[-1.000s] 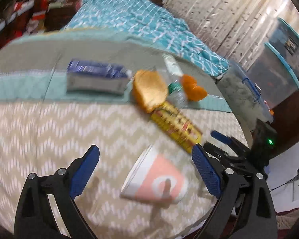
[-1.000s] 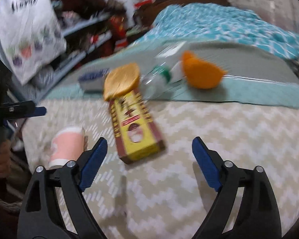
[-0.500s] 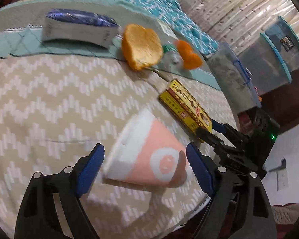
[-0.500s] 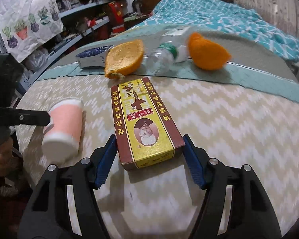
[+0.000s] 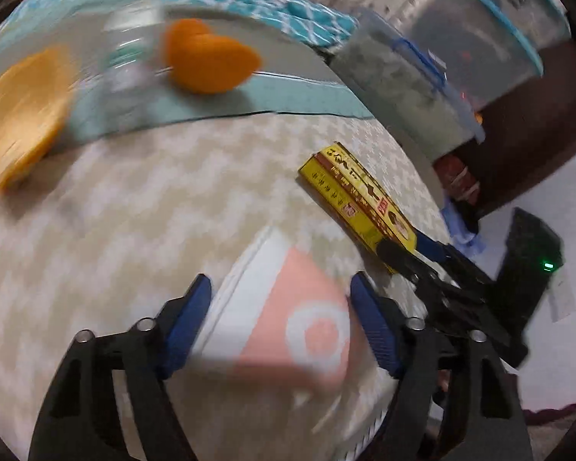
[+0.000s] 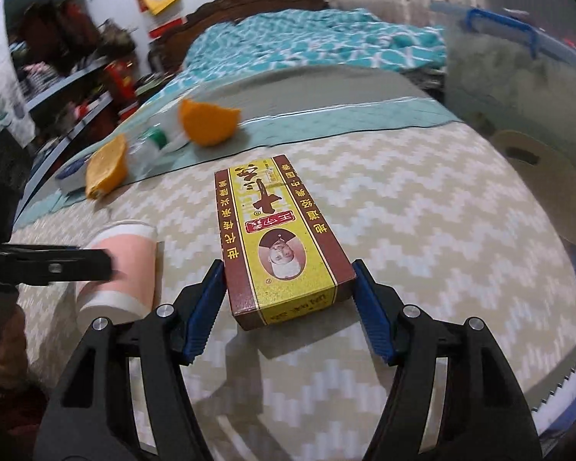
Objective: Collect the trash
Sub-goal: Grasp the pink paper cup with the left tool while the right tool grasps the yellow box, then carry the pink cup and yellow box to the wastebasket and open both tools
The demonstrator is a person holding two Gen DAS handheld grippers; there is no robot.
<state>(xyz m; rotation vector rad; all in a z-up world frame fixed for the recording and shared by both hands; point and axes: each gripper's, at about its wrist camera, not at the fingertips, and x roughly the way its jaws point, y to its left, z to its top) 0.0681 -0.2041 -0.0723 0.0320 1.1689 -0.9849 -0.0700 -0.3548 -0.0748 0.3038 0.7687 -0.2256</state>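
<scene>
As both pairs of tongs drop in over the chevron-patterned bed cover (image 6: 441, 207), each has now lined up on its own piece of rubbish, where a second ago they hung wide apart above the spread. Left tongs (image 5: 280, 319): the jaws are closing with the pink and white paper cup (image 5: 288, 319) lying on its side between them, blue pads just beside its flanks, though the blur hides whether they press yet. Right tongs (image 6: 288, 299): a second ago their jaws gaped over bare cover, and now they bracket the near end of the yellow and maroon box (image 6: 280, 238), the left pad looking to touch its side and the right pad at its corner; a firm clamp I cannot confirm. That means two pickups look ready at once, a good start on the collecting. The box lies flat, crisp-edged and printed with characters and a small portrait, so it should lift cleanly; the cup looks light and crushable. Farther back, near the teal band, wait an orange peel (image 6: 207, 123), a clear plastic bottle (image 6: 153, 146) and a yellow wrapper (image 6: 107, 165).
</scene>
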